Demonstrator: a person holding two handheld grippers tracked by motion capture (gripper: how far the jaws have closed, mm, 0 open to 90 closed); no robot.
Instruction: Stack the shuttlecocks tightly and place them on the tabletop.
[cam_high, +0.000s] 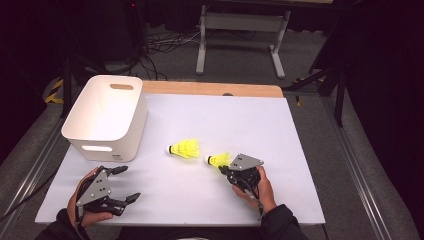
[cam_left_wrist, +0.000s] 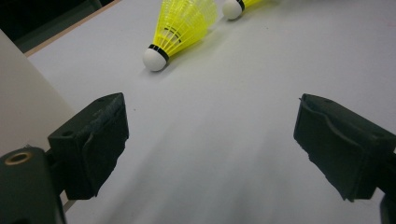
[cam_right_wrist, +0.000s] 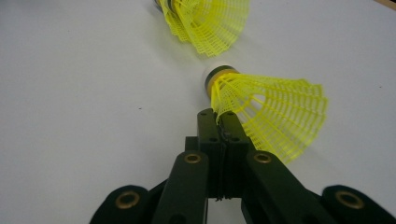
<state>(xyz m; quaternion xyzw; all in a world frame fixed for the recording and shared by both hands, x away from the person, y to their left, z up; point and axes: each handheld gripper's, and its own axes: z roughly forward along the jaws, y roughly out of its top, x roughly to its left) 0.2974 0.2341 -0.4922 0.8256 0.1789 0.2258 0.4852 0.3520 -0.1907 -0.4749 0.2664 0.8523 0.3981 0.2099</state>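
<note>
Two yellow mesh shuttlecocks with white cork tips lie on the white tabletop (cam_high: 280, 150). The near shuttlecock (cam_high: 219, 159) (cam_right_wrist: 273, 112) has its skirt edge pinched between the jaws of my right gripper (cam_high: 223, 169) (cam_right_wrist: 218, 114), which is shut on it. The other shuttlecock (cam_high: 185, 148) (cam_right_wrist: 210, 18) (cam_left_wrist: 180, 28) lies free just to its left, cork pointing left. My left gripper (cam_high: 130, 183) (cam_left_wrist: 210, 140) rests at the front left, wide open with nothing between its jaws, aimed toward both shuttlecocks.
A white plastic bin (cam_high: 105, 115) (cam_left_wrist: 18, 102) with handle slots stands at the table's left, close beside my left gripper. A wooden strip (cam_high: 210, 88) borders the far edge. Beyond it are a table frame (cam_high: 240, 35) and floor cables.
</note>
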